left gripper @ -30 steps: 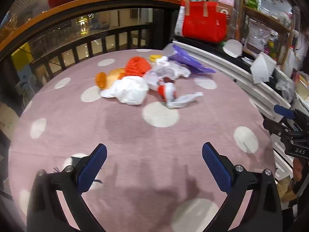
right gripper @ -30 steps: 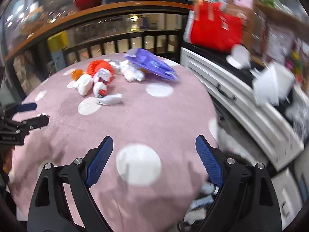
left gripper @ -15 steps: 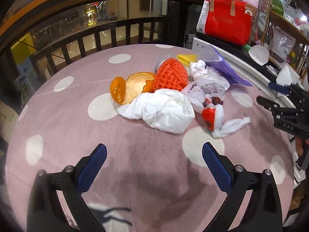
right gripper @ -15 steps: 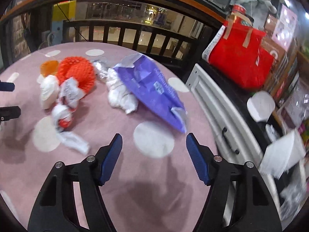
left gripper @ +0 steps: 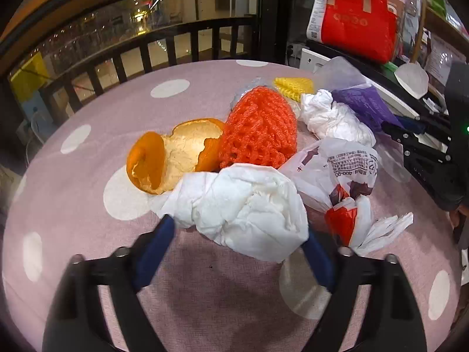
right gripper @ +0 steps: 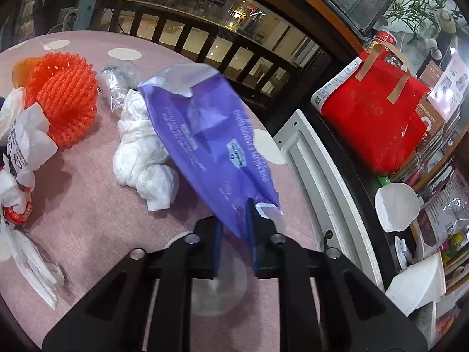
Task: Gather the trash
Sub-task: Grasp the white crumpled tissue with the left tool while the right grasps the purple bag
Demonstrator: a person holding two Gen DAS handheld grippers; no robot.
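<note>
Crumpled matt white paper tissue (left gripper: pixel 249 214) sits between the left tongs' fingers; beyond it, rough orange foam netting (left gripper: pixel 259 127). Glossy purple plastic bag (right gripper: pixel 205 135) fills the right tongs; matt pink cloth (right gripper: pixel 96 211) beneath.

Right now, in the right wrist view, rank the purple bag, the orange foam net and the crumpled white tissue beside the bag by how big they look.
1. purple bag, largest, though it hangs nearest the camera in the right gripper
2. orange foam net and crumpled white tissue look about alike, so I won't rank them

Right tool (right gripper: pixel 234 228) clamped on purple bag (right gripper: pixel 205 135) — white tissue (right gripper: pixel 143 158) beside it
</note>
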